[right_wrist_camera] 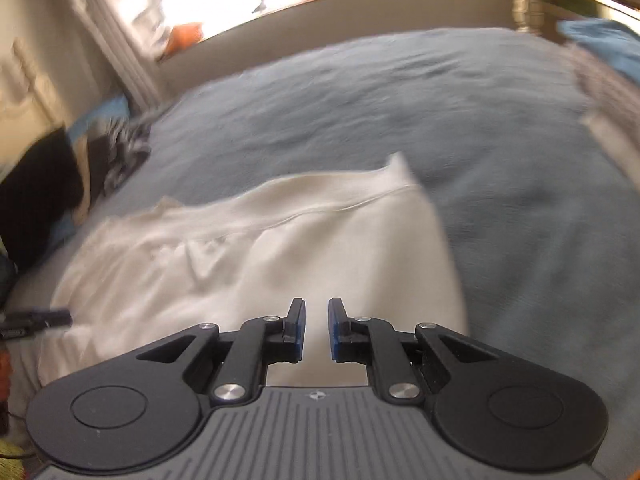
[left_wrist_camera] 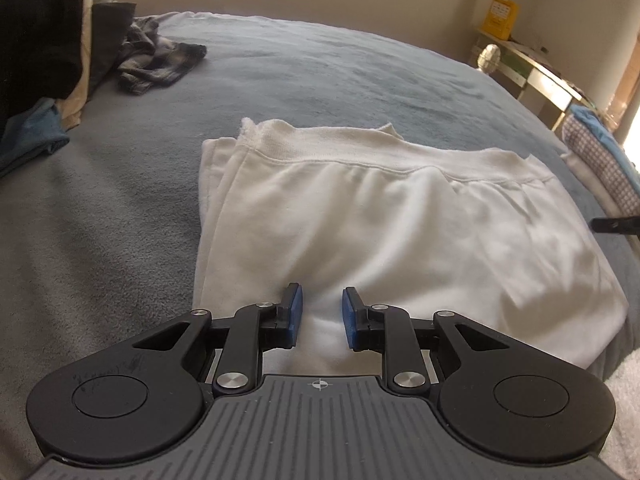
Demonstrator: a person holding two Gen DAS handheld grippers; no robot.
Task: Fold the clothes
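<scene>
While folded, white garment (left_wrist_camera: 392,216) beyond jaws

A grey-blue bed (left_wrist_camera: 320,68) carries folded white pants (left_wrist_camera: 400,220), a plaid garment (left_wrist_camera: 156,58) and a heap of clothes (left_wrist_camera: 44,60).

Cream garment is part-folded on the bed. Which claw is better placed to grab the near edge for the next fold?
Probably the left claw: it sits over the cream garment near its middle, cloth between its pads. The right claw hangs by the garment's right edge, its view blurred.
</scene>
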